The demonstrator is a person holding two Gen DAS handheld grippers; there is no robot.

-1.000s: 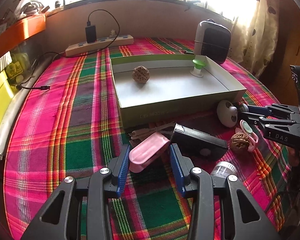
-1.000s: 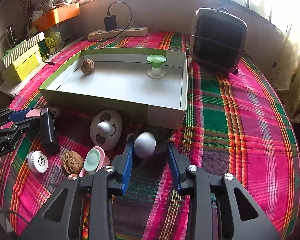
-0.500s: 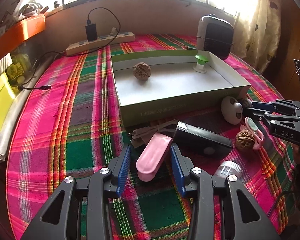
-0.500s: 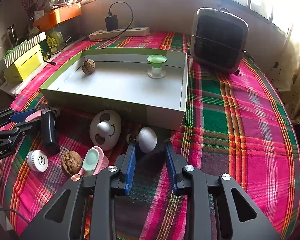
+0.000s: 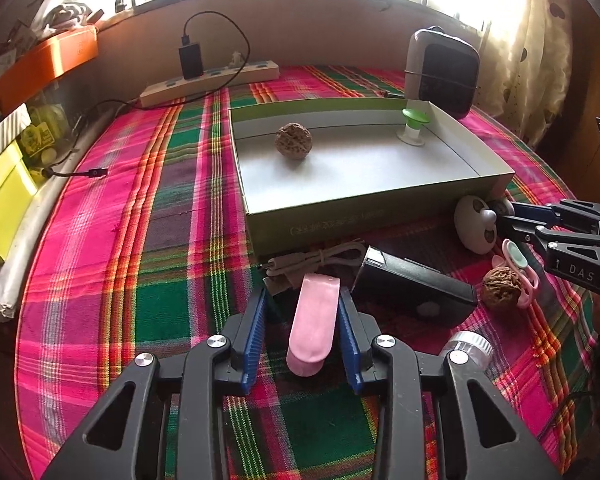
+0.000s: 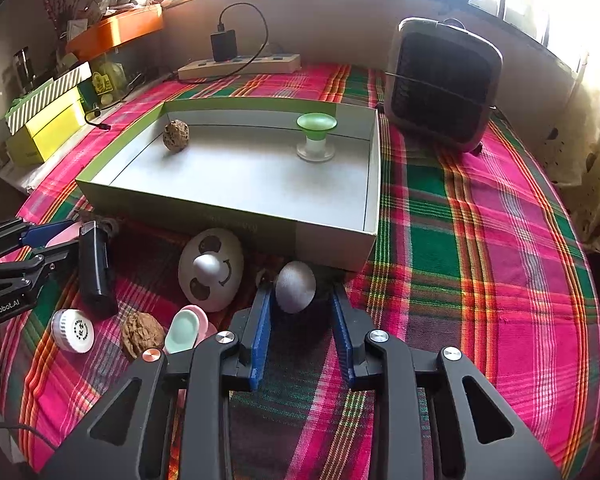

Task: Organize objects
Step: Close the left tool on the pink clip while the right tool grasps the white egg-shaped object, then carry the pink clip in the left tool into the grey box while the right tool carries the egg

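Lying on the plaid woven tablecloth (image 5: 148, 272), the smooth pink oblong plastic case (image 5: 314, 322) sits between the ribbed blue pads of the left gripper (image 5: 303, 334), long axis running along the fingers toward the shallow green cardboard box (image 5: 364, 208). The jaws have just been closing; the right pad touches the case, a gap remains on the left. Further right, the right gripper (image 6: 302, 328) stands partly apart around a matte grey egg (image 6: 295, 286), which touches its left pad only.

Walnut (image 5: 293, 141) and stand (image 5: 414, 124) inside box (image 5: 364, 204); cable (image 5: 316, 261), case (image 5: 416, 290) just before box.
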